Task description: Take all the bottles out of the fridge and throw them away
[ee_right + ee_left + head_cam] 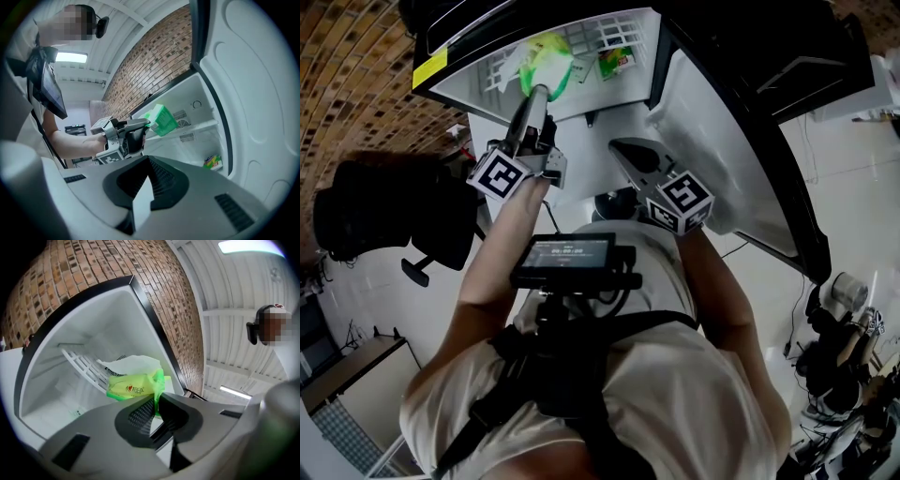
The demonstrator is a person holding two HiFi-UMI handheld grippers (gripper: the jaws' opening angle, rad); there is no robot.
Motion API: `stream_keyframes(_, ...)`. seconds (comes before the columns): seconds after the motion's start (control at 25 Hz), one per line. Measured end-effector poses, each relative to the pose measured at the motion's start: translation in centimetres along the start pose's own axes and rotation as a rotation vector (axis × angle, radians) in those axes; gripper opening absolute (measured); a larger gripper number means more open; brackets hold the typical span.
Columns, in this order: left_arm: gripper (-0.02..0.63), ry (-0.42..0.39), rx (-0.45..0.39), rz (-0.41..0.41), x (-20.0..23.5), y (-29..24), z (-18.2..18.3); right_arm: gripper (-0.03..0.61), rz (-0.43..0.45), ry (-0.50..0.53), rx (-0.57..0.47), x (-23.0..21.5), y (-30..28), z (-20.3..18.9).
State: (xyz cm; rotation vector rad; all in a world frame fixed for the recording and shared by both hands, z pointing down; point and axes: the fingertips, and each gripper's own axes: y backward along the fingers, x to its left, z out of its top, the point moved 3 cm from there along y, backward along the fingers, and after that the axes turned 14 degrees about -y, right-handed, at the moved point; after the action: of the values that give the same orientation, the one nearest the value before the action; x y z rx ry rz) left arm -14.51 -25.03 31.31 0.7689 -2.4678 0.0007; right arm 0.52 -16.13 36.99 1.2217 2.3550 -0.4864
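Observation:
My left gripper (pixel 534 94) reaches into the open fridge (pixel 581 94) and is shut on a green and white plastic packet (pixel 548 58). In the left gripper view the packet (pixel 133 386) sticks out past the jaw tips (pixel 157 401), in front of the white wire shelf (pixel 84 366). The right gripper view shows that gripper (pixel 140 125) holding the green packet (pixel 161 119) at the shelf's level. My right gripper (pixel 623 150) hangs lower, in front of the fridge. Its jaws (pixel 143 187) are shut with nothing in them. No bottle shows in any view.
A small green and yellow carton (pixel 617 61) sits deeper in the fridge, also in the right gripper view (pixel 213 162). The fridge door (pixel 722 141) stands open at the right. A black office chair (pixel 375 211) stands at the left, by a brick wall (pixel 347 56).

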Motion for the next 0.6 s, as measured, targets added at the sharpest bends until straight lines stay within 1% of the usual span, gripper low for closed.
stream_keyframes(0.2, 0.029, 0.054, -0.021, -0.012, -0.2, 1.4, -0.5, 0.005, -0.007, 0.003, 0.000, 0.6, 0.1, -0.2)
stream_keyframes(0.32, 0.029, 0.038, 0.000, -0.032, -0.4, 2.5, -1.4, 0.006, -0.011, 0.015, 0.009, 1.2, -0.1, -0.6)
stream_keyframes(0.44, 0.029, 0.050, 0.006, -0.056, -0.4, 4.0, -2.0, 0.005, -0.018, 0.021, 0.020, 1.8, -0.3, -1.1)
stream_keyframes(0.52, 0.029, 0.029, 0.026, -0.056, -0.4, 5.2, -2.3, 0.006, -0.026, 0.025, 0.023, 2.2, -0.3, -1.3)
stream_keyframes(0.6, 0.028, 0.021, 0.038, -0.078, -0.6, 6.4, -2.5, 0.005, -0.036, 0.028, 0.021, 2.5, -0.4, -1.4)
